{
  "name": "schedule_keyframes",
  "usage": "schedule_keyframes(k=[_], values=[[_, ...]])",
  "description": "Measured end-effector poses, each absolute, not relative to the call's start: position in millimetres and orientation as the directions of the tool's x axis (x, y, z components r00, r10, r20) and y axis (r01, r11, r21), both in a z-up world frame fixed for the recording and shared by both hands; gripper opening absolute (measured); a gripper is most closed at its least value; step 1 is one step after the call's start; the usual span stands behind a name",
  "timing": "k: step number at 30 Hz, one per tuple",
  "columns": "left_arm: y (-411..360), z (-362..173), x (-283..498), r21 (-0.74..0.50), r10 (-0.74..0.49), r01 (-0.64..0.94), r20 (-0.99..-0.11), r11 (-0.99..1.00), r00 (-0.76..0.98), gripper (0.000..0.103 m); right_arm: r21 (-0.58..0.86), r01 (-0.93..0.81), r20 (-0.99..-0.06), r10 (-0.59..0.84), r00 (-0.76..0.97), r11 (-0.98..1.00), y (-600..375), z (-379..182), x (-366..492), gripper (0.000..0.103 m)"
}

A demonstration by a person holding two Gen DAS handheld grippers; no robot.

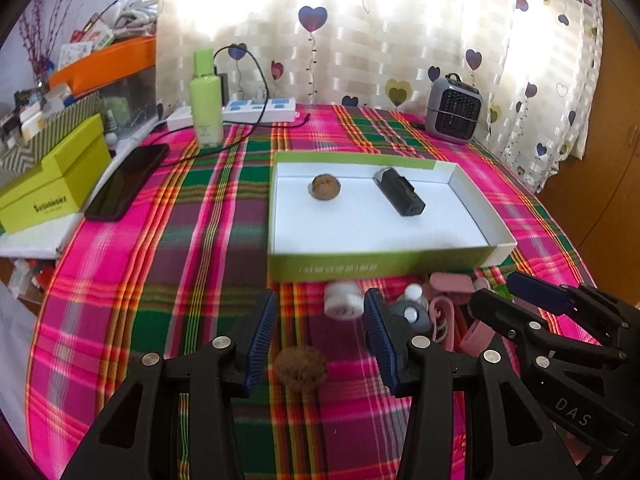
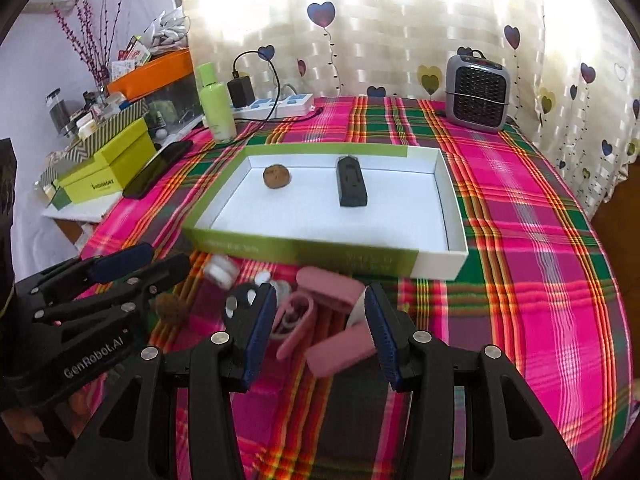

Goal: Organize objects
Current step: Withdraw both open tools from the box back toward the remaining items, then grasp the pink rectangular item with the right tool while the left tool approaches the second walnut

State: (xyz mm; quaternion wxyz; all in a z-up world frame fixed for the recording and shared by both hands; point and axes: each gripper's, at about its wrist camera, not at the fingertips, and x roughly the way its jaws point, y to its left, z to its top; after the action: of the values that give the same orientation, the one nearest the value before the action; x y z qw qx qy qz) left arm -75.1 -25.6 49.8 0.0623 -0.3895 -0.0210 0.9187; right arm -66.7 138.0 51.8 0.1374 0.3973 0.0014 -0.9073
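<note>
**K:** Left gripper (image 1: 320,344) closest in left wrist view, jaws spread, nothing pinched. Brown walnut (image 1: 301,368) lies on the plaid cloth (image 1: 160,280) between the pads, not touched.

**M:** Right side?

**K:** Right gripper (image 2: 322,334) jaws spread too, hanging over a blurred pink pile: pink case (image 2: 340,350) and pink strap (image 2: 296,324) between the pads. Can't tell if either pad touches.

**M:** Tray status?

**K:** Green-and-white box lid (image 1: 380,266) at 12 o'clock from the left gripper. Inside: second walnut (image 1: 325,187) toward 11, black rectangular device (image 1: 400,192) toward 1, well apart.

**M:** Loose items?

**K:** White round container (image 1: 343,303) just before the lid's near wall, grey round gadget (image 1: 412,314) beside it at 3 o'clock. Both on the bench, outside the lid.

**M:** Background?

**K:** Green bottle (image 1: 206,100) at 10 o'clock, power strip (image 1: 260,110) behind it, small grey heater (image 1: 454,110) at 1, black phone (image 1: 128,182) at 9.
</note>
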Motion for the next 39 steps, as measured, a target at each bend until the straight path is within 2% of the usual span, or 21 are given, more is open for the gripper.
schedule_keyframes(k=[9,15,39], values=[[-47,34,-51,-0.119,0.125,-0.057,-0.718,-0.991,-0.685,0.044,0.126,0.230,-0.717,-0.249,-0.651,-0.965,153,44,-52,0.047],[-50,26,-41,-0.132,0.166,-0.102,-0.707,-0.986,-0.688,0.045,0.134,0.214,-0.709,-0.244,-0.662,-0.968,165,40,-47,0.047],[-47,7,-67,-0.160,0.190,-0.105,-0.747,-0.982,-0.637,0.045,0.153,0.225,-0.731,-0.263,-0.629,-0.962,163,27,-47,0.047]])
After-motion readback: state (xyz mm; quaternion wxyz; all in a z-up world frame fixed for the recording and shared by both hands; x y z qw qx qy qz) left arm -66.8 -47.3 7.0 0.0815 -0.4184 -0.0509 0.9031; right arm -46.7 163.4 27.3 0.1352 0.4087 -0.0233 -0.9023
